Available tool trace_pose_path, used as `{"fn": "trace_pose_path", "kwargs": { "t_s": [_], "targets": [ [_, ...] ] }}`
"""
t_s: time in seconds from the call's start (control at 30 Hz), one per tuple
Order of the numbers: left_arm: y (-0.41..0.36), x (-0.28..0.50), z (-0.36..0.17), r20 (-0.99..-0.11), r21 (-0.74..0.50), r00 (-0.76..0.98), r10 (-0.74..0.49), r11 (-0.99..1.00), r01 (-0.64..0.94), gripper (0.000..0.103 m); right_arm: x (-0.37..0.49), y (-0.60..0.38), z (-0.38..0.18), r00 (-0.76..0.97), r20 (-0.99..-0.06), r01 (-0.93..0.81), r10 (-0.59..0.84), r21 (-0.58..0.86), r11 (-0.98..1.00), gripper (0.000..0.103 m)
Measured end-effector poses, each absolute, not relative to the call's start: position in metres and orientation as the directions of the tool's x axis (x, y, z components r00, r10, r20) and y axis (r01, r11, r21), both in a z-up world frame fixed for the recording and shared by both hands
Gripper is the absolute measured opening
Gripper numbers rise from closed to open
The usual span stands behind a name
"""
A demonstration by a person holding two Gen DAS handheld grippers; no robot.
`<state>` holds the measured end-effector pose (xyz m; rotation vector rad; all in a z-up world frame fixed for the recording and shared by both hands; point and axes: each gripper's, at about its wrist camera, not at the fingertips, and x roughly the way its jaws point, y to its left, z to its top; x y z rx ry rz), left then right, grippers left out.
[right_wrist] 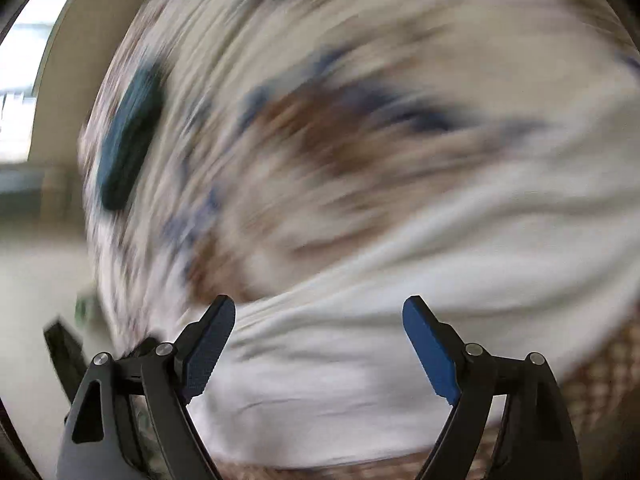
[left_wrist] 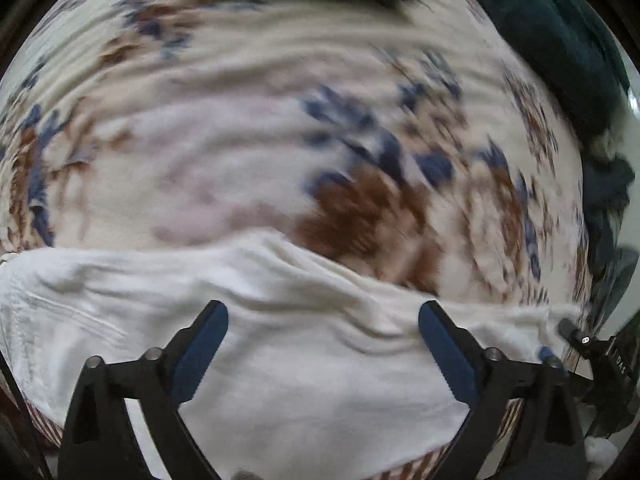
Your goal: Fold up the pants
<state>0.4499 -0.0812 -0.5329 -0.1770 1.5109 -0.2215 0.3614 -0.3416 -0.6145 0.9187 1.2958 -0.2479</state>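
Left gripper [left_wrist: 323, 318]: its two blue fingers [left_wrist: 202, 350] are spread wide apart. Nothing is between them. They hang above the cloth.
White pants [left_wrist: 304, 364]: they lie flat and wrinkled under the left gripper, on top of the flowery blanket.
Flowery blanket [left_wrist: 256, 152]: cream with blue and brown flowers. It spreads out past the pants.
Dark clothes [left_wrist: 560, 52]: a pile at the far right edge of the blanket.
Right gripper [right_wrist: 319, 316]: its fingers are spread wide too, with nothing held. The white pants [right_wrist: 332, 380] lie below it.
Right view: very blurry.
Dark thing [right_wrist: 130, 136]: lies on the blanket, far left.
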Motion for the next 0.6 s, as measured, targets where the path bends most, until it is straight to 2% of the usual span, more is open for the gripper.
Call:
{"fn": "trace_pose_path", "kwargs": {
  "t_s": [0.1, 0.2, 0.3, 0.37, 0.43, 0.47, 0.53, 0.6],
  "targets": [
    [-0.125, 0.438, -0.541, -0.97, -0.242, -0.018, -0.241, 0.967, 0.076, 0.098, 0.283, -0.414, -0.614, 0.303, -0.938, 0.763, 0.169, 0.345, 0.546, 0.091],
    [-0.16, 0.422, -0.547, -0.969, -0.245, -0.046, -0.241, 0.964, 0.103, 0.098, 0.225, -0.479, -0.623, 0.283, -0.952, 0.851, 0.114, 0.304, 0.429, 0.091],
    [-0.195, 0.412, -0.551, -0.976, -0.216, -0.059, -0.209, 0.963, 0.16, 0.098, 0.19, -0.528, -0.644, 0.338, -0.935, 0.882, 0.107, 0.354, 0.31, 0.085],
    [-0.213, 0.408, -0.552, -0.98, -0.199, -0.058, -0.192, 0.962, 0.185, 0.098, 0.184, -0.544, -0.655, 0.363, -0.924, 0.881, 0.119, 0.382, 0.279, 0.07],
    [-0.229, 0.405, -0.552, -0.983, -0.183, -0.051, -0.176, 0.96, 0.213, 0.098, 0.19, -0.548, -0.672, 0.375, -0.917, 0.869, 0.135, 0.399, 0.294, 0.024],
    [-0.237, 0.405, -0.553, -0.985, -0.171, -0.048, -0.164, 0.958, 0.228, 0.098, 0.196, -0.543, -0.68, 0.345, -0.928, 0.872, 0.141, 0.373, 0.317, 0.015],
    [-0.249, 0.404, -0.555, -0.988, -0.156, -0.046, -0.149, 0.956, 0.248, 0.098, 0.204, -0.538, -0.687, 0.313, -0.942, 0.857, 0.123, 0.336, 0.39, 0.011],
    [-0.261, 0.404, -0.555, -0.994, -0.106, -0.023, -0.104, 0.955, 0.276, 0.098, 0.21, -0.529, -0.686, 0.249, -0.965, 0.84, 0.084, 0.258, 0.477, 0.01]
  ]
}}
